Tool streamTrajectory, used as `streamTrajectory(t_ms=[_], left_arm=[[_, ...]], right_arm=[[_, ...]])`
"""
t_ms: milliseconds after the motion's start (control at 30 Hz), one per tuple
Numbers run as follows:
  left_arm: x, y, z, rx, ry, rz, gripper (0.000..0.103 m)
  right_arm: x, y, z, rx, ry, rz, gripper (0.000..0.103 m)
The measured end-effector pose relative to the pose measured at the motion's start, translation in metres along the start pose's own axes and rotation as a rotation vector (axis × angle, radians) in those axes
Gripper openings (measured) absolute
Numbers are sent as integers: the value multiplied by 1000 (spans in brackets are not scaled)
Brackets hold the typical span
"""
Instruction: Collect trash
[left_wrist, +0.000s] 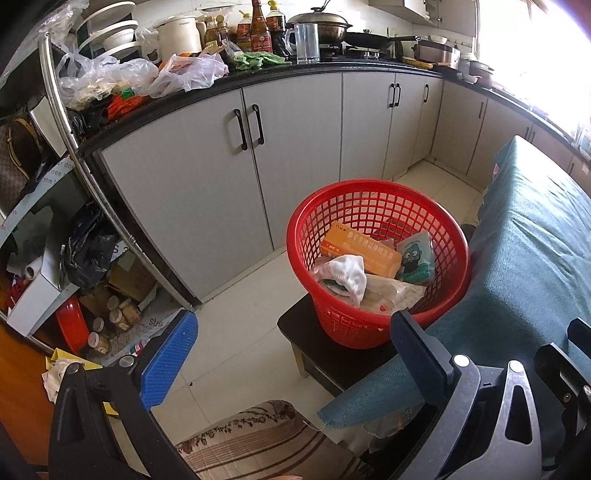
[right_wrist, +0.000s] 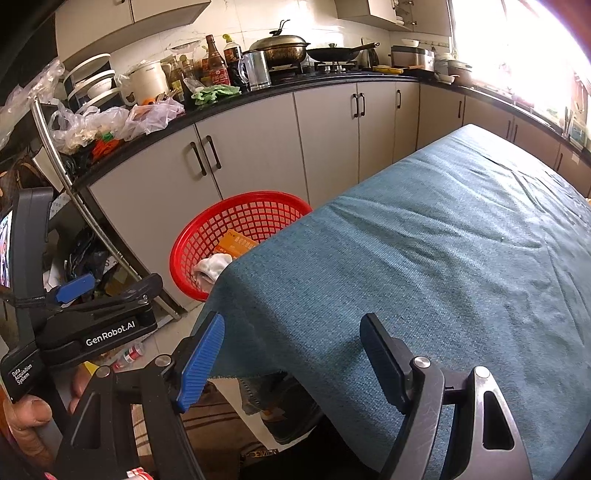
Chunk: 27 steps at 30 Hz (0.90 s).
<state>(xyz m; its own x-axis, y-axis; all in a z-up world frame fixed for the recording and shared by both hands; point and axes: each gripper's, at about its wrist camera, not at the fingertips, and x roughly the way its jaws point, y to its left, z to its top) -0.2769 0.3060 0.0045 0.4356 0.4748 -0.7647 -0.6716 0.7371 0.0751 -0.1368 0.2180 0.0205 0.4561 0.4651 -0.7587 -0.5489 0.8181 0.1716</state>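
A red mesh basket (left_wrist: 439, 221) stands on a dark low stool (left_wrist: 314, 343) beside a table with a teal cloth (left_wrist: 535, 258). It holds an orange box (left_wrist: 360, 251), a green tissue pack (left_wrist: 415, 260), a white crumpled cloth (left_wrist: 349, 275) and clear plastic wrap (left_wrist: 391, 291). My left gripper (left_wrist: 291, 354) is open and empty, in front of and above the basket. My right gripper (right_wrist: 291, 360) is open and empty over the near edge of the teal cloth (right_wrist: 424, 258). The basket (right_wrist: 184, 251) shows left of the table, with the left gripper's body (right_wrist: 92, 325) near it.
Grey cabinets (left_wrist: 207, 155) under a black counter (left_wrist: 258, 74) with plastic bags (left_wrist: 129, 74), bottles and pots run along the back. A metal rack (left_wrist: 74, 258) with clutter stands at the left. A patterned mat (left_wrist: 251, 443) lies on the tiled floor.
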Motion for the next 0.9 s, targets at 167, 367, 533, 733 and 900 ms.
streamTrajectory(t_ms=[167,367,533,733,900], left_arm=[[0,0,0,-1,3,1,103],[2,0,-2,5,11,2,103],[3,0,-2,4,18,-1,103],[3,0,-3,1,21,-2,103],[4,0,-3,1,25,-4,103]], right_arm=[[0,0,0,0,1,3,80],[1,0,-1,0,1,4,80],[1,0,-1,-1,1,4,80],[1,1,-1,0,0,5,80],[1,1,-1,0,0,5,81]])
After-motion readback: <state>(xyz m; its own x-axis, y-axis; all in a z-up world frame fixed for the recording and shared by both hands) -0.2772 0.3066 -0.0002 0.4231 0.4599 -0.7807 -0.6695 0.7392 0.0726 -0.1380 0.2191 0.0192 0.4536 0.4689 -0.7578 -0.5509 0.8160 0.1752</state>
